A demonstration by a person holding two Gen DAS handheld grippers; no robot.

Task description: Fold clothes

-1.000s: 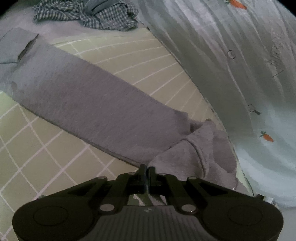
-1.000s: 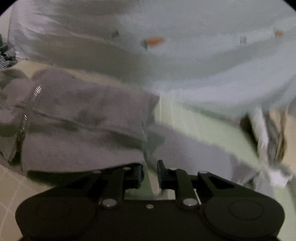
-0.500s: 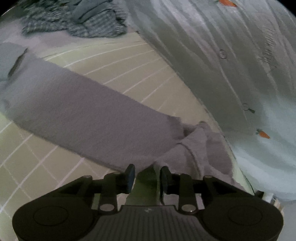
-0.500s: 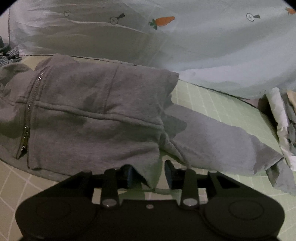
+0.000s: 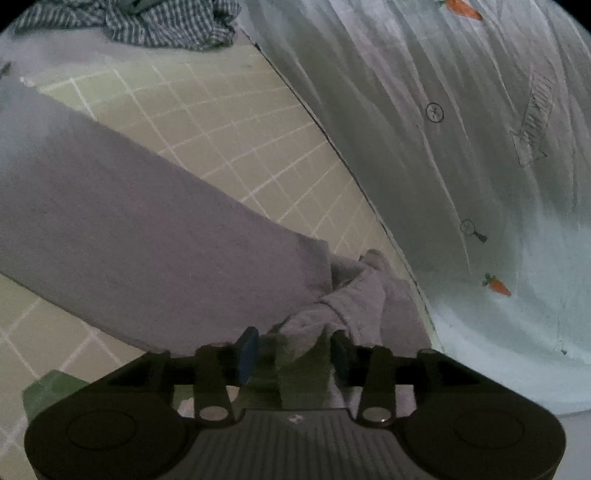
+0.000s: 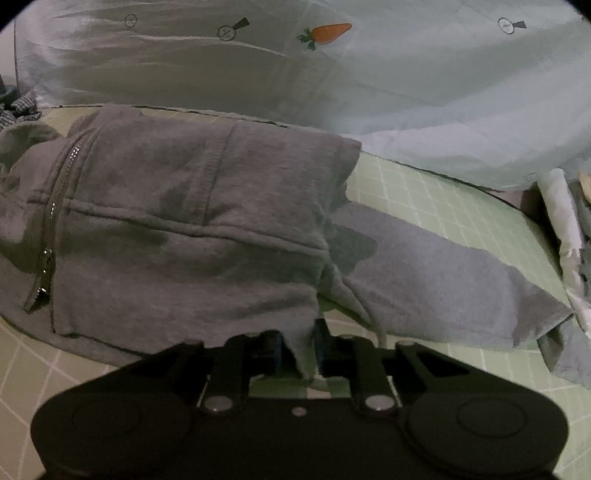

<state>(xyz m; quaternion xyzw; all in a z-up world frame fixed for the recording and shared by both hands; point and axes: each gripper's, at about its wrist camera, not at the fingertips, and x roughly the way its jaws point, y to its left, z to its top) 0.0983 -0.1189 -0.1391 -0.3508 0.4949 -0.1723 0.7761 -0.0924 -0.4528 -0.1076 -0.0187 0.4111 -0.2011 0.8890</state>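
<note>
The grey zip hoodie lies on the green gridded mat, body folded, zipper running away from the right camera, 1 sleeve stretching from upper left toward the left gripper. That gripper sits low, jaws apart, the cuff just ahead. The right gripper is low too — a fabric corner hangs between its jaws; whether clamped, I cannot tell. A carrot-print sheet borders the mat, checked clothes beyond.

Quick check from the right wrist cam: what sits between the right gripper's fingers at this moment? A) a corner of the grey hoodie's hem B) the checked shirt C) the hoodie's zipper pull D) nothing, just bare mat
A: a hanging corner of the grey hoodie sits in the gap of the right gripper; its zipper lies far off to the side.
</note>
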